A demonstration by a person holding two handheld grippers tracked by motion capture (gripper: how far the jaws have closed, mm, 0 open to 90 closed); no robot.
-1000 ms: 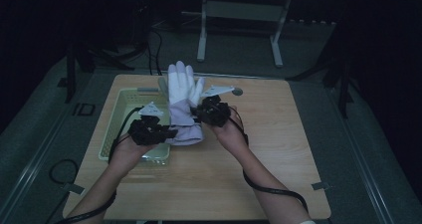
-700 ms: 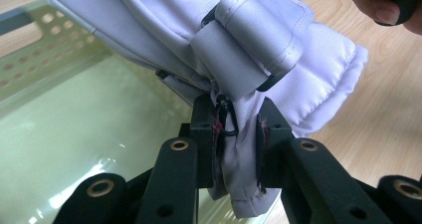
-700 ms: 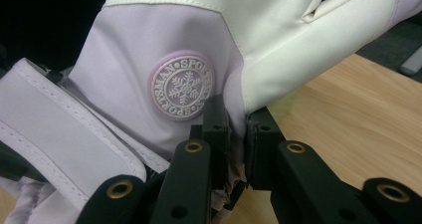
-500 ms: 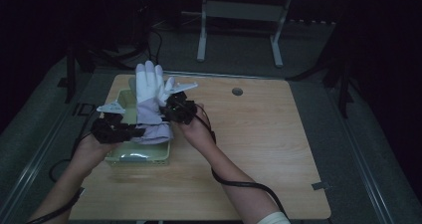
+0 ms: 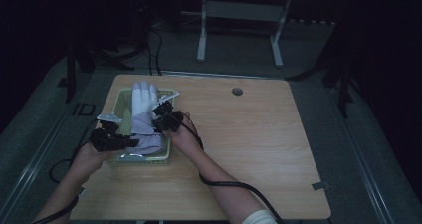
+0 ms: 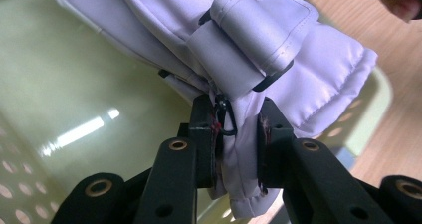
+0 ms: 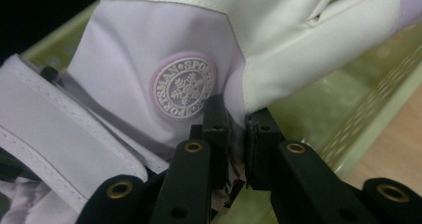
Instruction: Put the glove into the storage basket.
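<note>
On the left part of the wooden worktop [image 5: 259,149] sits a pale green basket [image 5: 115,100] with perforated walls, and a white and lilac glove [image 5: 144,109] lies in and over it, fingers pointing away from the person, cuff toward the near end of the basket. Left gripper [image 5: 107,139] at the basket's near left corner, held by the left hand [image 5: 89,157]; right gripper [image 5: 166,118] at the basket's right edge, held by the right hand [image 5: 181,134], cable [image 5: 229,185] trailing back along the forearm. Left gripper view: jaws nearly closed, pinching a fold of lilac fabric at the cuff edge of the glove [image 6: 278,50], a small black hook or loop caught between them; a cuff strap with stitched edge sits just above the jaws, glossy basket [image 6: 74,94] floor behind, basket rim and worktop [image 6: 398,84] at right. Right gripper view: jaws close together, clamped on the edge of the glove [image 7: 149,45] just below where the thumb splits off from the palm; a round embroidered snowflake badge [image 7: 184,88] sits just left of the jaw tips; white thumb runs up to the right, lilac strap lower left. Basket [image 7: 378,84] wall with small holes at right, worktop [image 7: 398,149] beyond it. Round hole [image 5: 237,91] in the worktop at the far side, well apart from the basket. Dark floor around, metal table legs [image 5: 201,30] at the far back.
</note>
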